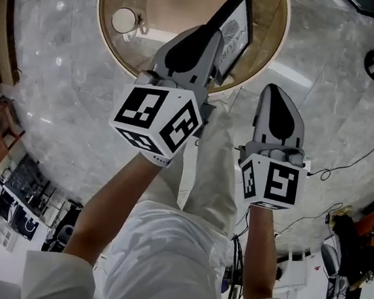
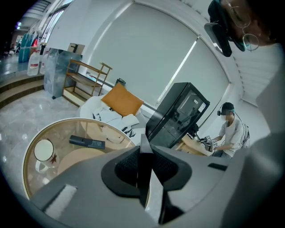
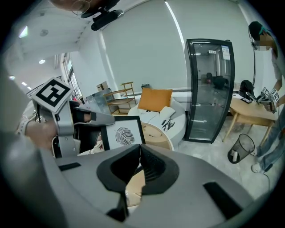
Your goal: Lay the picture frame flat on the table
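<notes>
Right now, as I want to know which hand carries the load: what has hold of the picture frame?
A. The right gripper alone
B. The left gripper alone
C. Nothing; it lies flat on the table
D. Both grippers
B: the left gripper is clamped on the edge of the picture frame, which stands tilted over the round table. The right gripper has nothing between its jaws.

Black leaf-print picture frame point(image 1: 235, 30), apparently tilted

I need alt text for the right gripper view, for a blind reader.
The left hand-held gripper grips the edge of a black picture frame with a leaf print, beside a round table. In front, the right hand-held gripper has its jaws closed on nothing. Behind stand a glass cabinet and an orange cushion.
</notes>
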`<state>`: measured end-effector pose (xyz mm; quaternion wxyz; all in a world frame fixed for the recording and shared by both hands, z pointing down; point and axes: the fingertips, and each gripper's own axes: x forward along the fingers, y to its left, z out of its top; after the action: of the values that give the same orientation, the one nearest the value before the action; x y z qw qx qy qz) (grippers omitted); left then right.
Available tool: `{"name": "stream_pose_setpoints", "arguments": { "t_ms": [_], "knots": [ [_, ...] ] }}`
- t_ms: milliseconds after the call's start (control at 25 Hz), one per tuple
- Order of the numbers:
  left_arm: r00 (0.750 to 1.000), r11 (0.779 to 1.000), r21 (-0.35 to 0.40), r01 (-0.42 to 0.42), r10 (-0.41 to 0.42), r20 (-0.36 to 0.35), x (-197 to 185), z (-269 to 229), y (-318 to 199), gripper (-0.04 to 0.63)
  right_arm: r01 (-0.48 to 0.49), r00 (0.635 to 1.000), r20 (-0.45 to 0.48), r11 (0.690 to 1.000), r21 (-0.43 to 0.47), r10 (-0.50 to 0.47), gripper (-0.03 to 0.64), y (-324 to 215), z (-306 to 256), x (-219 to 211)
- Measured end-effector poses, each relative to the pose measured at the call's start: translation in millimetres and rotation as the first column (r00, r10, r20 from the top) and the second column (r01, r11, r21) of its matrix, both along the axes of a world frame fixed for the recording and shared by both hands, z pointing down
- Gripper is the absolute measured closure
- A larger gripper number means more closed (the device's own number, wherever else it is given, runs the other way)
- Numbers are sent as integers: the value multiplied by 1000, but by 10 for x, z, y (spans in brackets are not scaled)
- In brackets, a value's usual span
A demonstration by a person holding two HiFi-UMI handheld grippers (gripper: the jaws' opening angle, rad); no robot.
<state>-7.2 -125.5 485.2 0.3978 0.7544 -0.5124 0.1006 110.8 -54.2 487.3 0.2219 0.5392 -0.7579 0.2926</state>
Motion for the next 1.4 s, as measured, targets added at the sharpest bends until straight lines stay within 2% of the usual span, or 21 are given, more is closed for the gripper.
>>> {"name": "stream_pose_setpoints", "arguments": {
  "t_ms": [1080,1400],
  "knots": [
    [988,999,-9,31,-32,-150,128,820,-174,531,-47,999,-11,999,-20,47,611,8,585,-65],
    [992,999,23,24,-20,-128,167,919,-166,529,-50,999,-10,998,-37,50,611,64,665,-25]
  ]
}}
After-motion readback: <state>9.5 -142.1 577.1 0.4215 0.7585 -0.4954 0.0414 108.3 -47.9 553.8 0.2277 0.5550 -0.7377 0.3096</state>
